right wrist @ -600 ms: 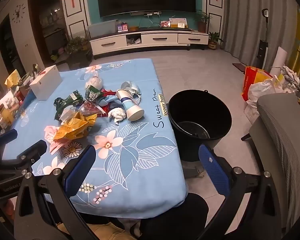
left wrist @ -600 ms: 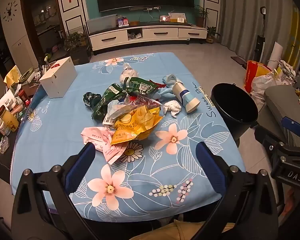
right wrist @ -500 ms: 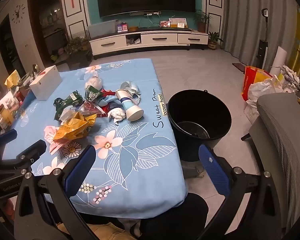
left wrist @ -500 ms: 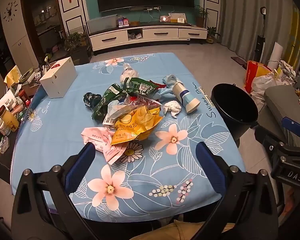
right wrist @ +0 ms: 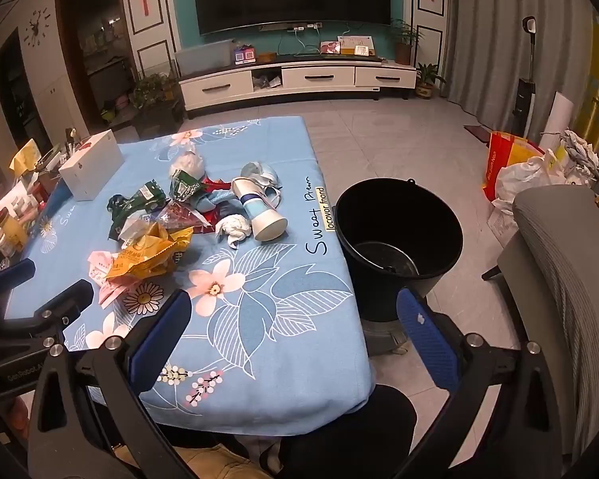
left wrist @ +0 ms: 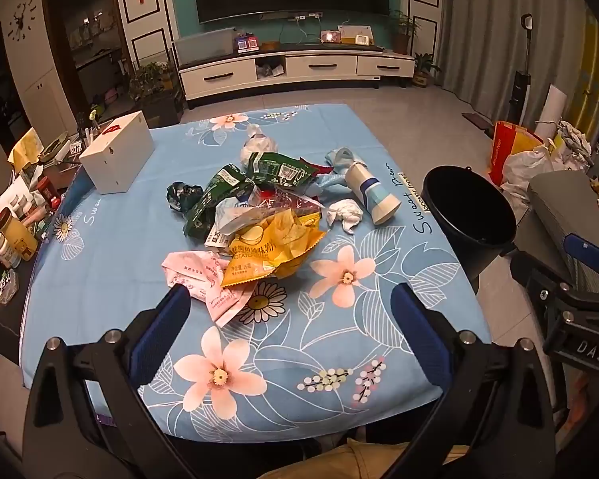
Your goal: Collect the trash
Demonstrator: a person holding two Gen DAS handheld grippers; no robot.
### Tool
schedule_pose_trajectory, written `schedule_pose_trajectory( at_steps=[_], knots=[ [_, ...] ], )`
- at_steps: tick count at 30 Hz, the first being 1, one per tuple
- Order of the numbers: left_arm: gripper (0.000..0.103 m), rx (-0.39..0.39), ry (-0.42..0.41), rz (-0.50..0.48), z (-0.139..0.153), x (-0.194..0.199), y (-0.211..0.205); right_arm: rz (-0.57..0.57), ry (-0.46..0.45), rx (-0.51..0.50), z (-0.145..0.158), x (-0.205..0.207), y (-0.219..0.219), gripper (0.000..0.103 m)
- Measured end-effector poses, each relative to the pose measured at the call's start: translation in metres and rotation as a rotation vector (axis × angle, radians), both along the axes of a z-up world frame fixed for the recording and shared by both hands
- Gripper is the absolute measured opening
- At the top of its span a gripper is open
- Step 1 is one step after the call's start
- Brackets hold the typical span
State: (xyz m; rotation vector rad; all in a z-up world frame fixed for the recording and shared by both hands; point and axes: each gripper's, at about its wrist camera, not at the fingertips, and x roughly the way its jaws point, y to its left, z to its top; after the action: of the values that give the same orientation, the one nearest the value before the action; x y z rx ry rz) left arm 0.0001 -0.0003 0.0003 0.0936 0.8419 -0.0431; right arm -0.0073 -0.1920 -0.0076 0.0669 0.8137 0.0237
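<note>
We are holding the left hand-held gripper (left wrist: 289,325) at the bottom of the left wrist frame, its blue-padded jaws spread wide with nothing between them, hanging over the near edge of the table (left wrist: 100,271) in its blue flowered cloth. The trash is lying in a heap at the centre of that frame: a yellow potato chip bag (left wrist: 273,245) overlapping a pink wrapper (left wrist: 199,275), green snack bags (left wrist: 235,185) behind them, a crumpled white tissue (left wrist: 343,213) just beside a tipped paper cup (left wrist: 373,195), and a clear plastic bag (left wrist: 257,143) at the far side. A white box (left wrist: 118,157) is sitting well apart at the upper left.

We are holding the right hand-held gripper (right wrist: 293,325) at the bottom of the right wrist frame, likewise spread and empty, over the table's right corner. The black bucket (right wrist: 399,209) is standing on the floor just beside the table's right edge, at the centre right of that frame.
</note>
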Motion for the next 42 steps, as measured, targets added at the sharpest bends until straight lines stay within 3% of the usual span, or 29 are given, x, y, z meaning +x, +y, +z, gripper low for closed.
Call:
schedule_pose_trajectory(
  at_steps=[42],
  knots=[
    [0.1, -0.005, 0.003, -0.001, -0.0053, -0.0006, 0.0009, -0.002, -0.001, -0.003, -0.0004, -0.0022, -0.0007, 0.101]
  ],
)
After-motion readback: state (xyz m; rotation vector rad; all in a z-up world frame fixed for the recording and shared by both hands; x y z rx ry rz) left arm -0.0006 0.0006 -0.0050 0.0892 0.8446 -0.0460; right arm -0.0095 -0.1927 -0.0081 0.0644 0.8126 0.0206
